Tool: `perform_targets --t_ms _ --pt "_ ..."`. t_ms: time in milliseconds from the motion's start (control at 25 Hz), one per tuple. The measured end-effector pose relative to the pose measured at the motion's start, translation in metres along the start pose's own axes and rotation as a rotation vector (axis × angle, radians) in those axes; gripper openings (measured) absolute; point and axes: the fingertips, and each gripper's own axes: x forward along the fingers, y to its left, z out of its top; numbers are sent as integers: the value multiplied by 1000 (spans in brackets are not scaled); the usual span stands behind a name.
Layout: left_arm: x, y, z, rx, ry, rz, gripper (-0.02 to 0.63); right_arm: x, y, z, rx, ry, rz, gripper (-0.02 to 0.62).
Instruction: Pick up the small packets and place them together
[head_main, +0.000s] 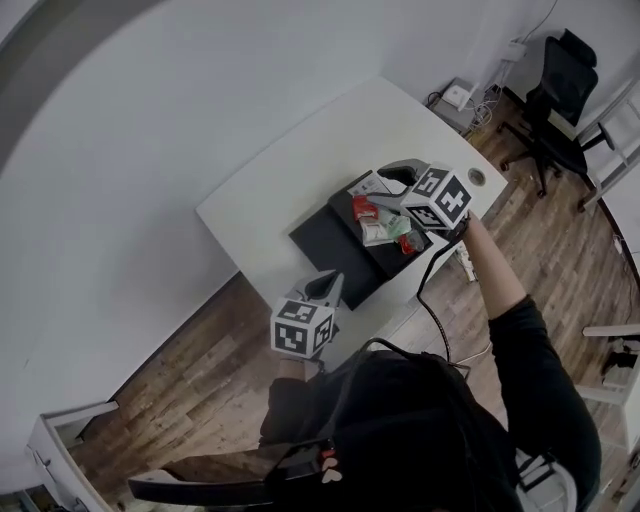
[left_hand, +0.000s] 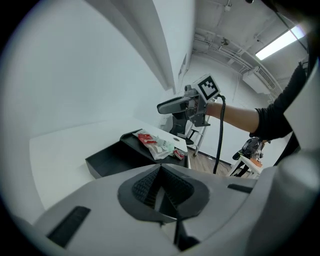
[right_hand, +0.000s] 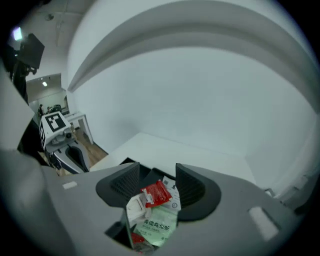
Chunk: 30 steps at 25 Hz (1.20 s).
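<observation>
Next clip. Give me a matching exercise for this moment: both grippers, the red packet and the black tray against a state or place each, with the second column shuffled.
Column one
1. left gripper
2. right gripper
3. red packet
4. black tray

Column two
A. lies on top of the packet pile
B. fingers apart, gripping nothing, over the pile
C. fingers closed together with nothing between them
D. sits on the white table, under the packets

Pairs: 1-C, 2-B, 3-A, 4-D
</observation>
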Motion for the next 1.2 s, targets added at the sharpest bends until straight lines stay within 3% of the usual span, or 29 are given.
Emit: perform_targets --t_ms 200,360,440,560,680,840,1000,1200 --pt "-10 0 44 43 -113 24 2 -62 15 35 90 -296 -92 192" --pt "-23 -10 90 91 -234 59 2 -123 14 54 197 -537 -228 34" --pt "-29 -18 113 113 -291 69 2 -150 12 58 224 -617 -328 8" --pt "-40 -28 144 186 -367 119 2 -177 17 54 198 -652 -493 2" --pt "-53 -44 173 258 -450 147 2 -196 28 50 180 -675 -595 2" --pt "-62 -64 202 337 -548 175 2 -211 42 47 176 -706 -636 2" --pt "-65 -79 209 424 -587 190 2 -223 49 47 155 -718 -664 0" --pt "-66 -87 212 443 -606 179 2 -229 51 49 164 -735 -667 0"
